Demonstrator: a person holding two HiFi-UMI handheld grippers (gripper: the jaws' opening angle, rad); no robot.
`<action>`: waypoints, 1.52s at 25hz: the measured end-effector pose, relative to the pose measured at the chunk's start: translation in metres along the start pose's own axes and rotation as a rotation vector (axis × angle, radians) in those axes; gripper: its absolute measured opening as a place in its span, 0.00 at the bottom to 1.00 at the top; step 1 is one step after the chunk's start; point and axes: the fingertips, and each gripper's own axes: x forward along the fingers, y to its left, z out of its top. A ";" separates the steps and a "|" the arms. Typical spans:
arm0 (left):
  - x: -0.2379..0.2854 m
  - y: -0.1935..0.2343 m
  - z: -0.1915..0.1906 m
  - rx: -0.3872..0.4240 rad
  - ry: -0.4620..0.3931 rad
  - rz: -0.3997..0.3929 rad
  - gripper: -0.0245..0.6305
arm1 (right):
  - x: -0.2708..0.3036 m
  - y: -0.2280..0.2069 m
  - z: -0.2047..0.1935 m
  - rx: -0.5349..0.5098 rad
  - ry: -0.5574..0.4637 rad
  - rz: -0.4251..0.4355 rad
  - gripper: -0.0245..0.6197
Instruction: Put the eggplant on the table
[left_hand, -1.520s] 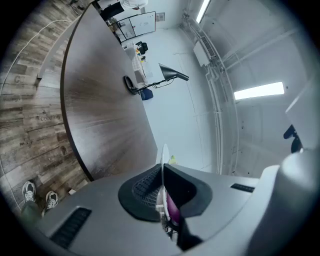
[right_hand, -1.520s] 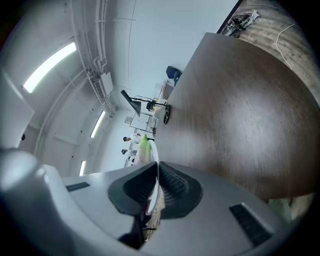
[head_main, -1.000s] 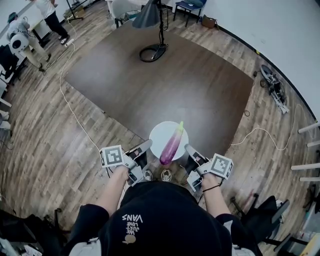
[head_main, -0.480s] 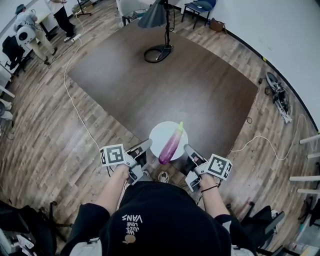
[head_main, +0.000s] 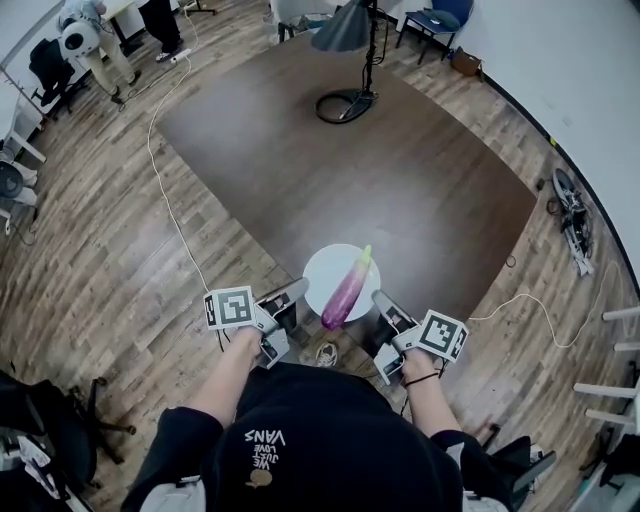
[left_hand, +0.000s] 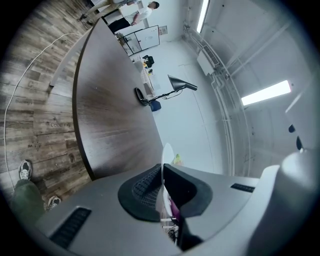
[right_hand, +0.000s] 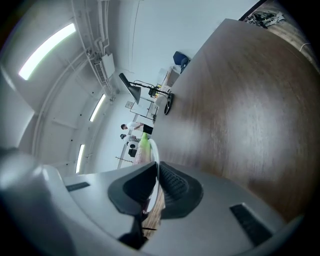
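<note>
A purple eggplant (head_main: 346, 289) with a green tip lies on a small white plate (head_main: 330, 265). The plate hangs over the near edge of the big dark brown table (head_main: 400, 180). My left gripper (head_main: 299, 292) is shut on the plate's left rim, and my right gripper (head_main: 380, 299) is shut on its right rim. In the left gripper view the plate (left_hand: 167, 156) shows edge-on between the pads, with the eggplant's tip (left_hand: 177, 160) beyond. The right gripper view shows the plate's rim (right_hand: 152, 152) in its jaws and the eggplant (right_hand: 143, 145) behind it.
A black desk lamp (head_main: 348, 35) stands at the table's far end. White cables (head_main: 170, 200) run over the wooden floor on the left and right. Chairs (head_main: 50, 60) and people stand far left. A bicycle (head_main: 575, 215) lies at the right. My shoes (head_main: 326, 352) are below the plate.
The head view has swung, so the table and lamp now sit further right. Both grippers still hold the plate with the eggplant, carried slightly lower at the table's near edge.
</note>
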 end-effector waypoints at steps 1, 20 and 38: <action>-0.003 0.002 0.005 -0.002 -0.004 0.001 0.07 | 0.006 0.003 -0.001 0.002 0.003 0.001 0.09; -0.055 0.038 0.125 0.020 0.028 -0.003 0.07 | 0.129 0.053 -0.011 -0.004 -0.038 0.000 0.09; -0.063 0.074 0.199 0.001 0.089 -0.015 0.07 | 0.206 0.066 -0.008 0.055 -0.091 -0.038 0.09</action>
